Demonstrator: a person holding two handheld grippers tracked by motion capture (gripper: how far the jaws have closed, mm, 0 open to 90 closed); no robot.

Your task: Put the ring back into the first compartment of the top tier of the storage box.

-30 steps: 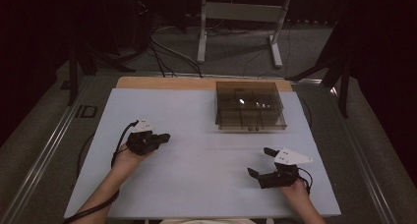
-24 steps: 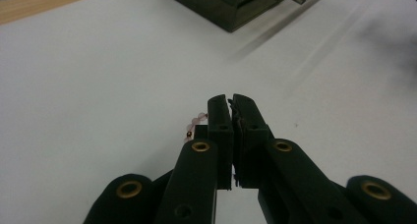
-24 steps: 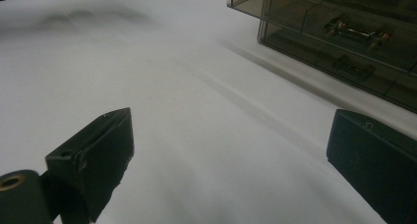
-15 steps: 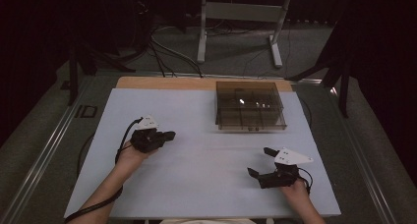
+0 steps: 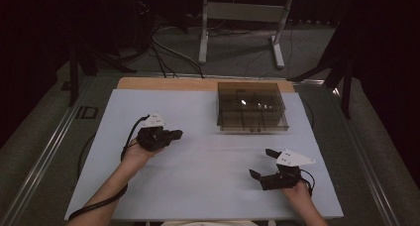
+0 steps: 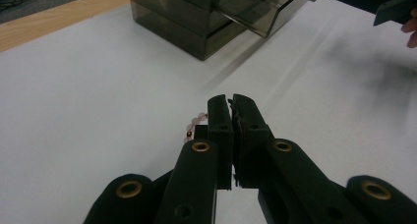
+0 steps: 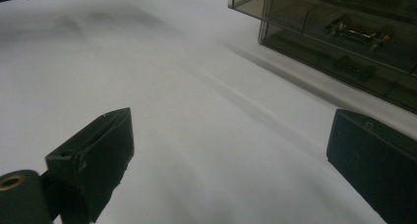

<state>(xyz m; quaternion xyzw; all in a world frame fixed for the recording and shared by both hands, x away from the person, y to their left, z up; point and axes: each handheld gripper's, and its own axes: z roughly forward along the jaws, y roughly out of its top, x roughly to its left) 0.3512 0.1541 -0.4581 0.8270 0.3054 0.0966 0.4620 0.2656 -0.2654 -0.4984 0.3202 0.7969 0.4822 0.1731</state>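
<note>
- The left gripper (image 5: 171, 135) is hovering over the left half of the white table (image 5: 208, 186), with its jaws pointing right and toward the box.
- Its jaws are clamping together on a string of small pink beads (image 6: 193, 126), which is peeking out at one side of the pads in the left gripper view; how much of it is hanging below I cannot tell.
- The smoky clear compartment box (image 5: 251, 107) is sitting at the far middle-right of the table, well apart from both grippers, and small metal pieces are lying in its compartments.
- The right gripper (image 5: 263, 164) is resting low near the table's near right corner, its jaws standing wide apart with nothing but bare tabletop between them.
</note>
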